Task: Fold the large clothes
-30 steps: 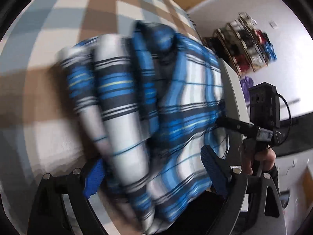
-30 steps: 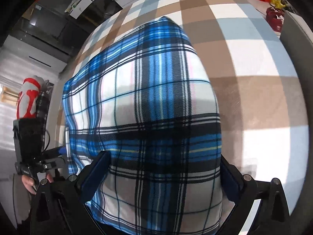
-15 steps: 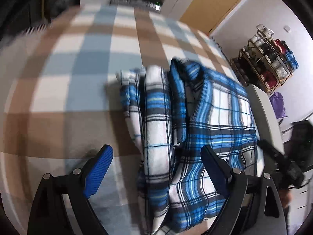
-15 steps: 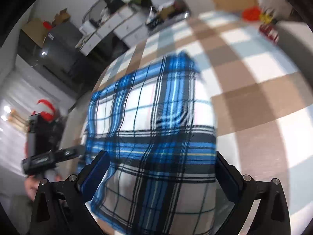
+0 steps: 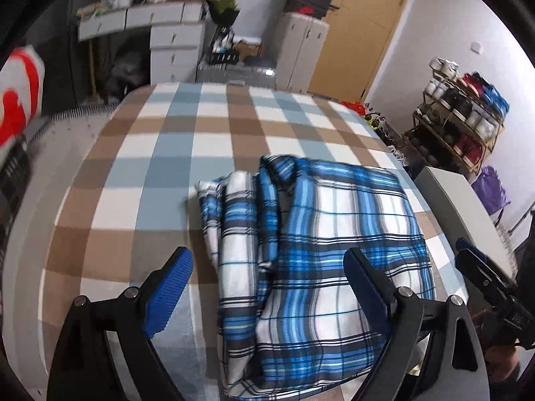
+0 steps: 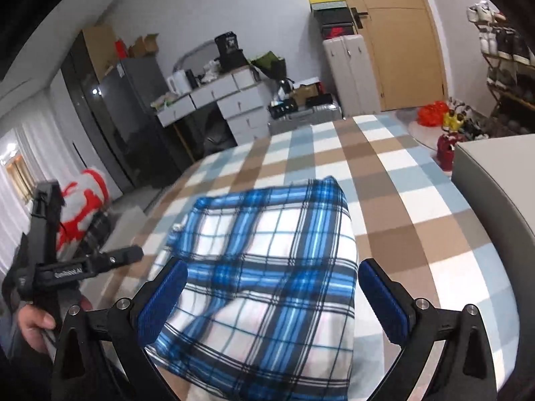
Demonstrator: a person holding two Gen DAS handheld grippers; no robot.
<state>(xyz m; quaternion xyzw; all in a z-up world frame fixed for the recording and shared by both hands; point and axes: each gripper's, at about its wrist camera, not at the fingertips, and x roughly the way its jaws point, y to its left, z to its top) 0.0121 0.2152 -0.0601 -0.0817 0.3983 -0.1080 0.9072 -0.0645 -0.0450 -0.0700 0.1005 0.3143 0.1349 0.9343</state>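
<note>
- Left wrist view: I see one folded plaid shirt (image 5: 307, 250) lying on the checked bed cover (image 5: 174, 153), lower centre-right of the frame. My left gripper (image 5: 267, 287) has its two blue fingers spread wide above the cloth, gripping nothing. At the lower right edge is my right gripper (image 5: 485, 280).
- Right wrist view: the same one shirt (image 6: 267, 254) fills the lower centre. My right gripper (image 6: 272, 297) stands wide too, holding nothing. At left, one hand (image 6: 35, 329) grips the left gripper's handle.
</note>
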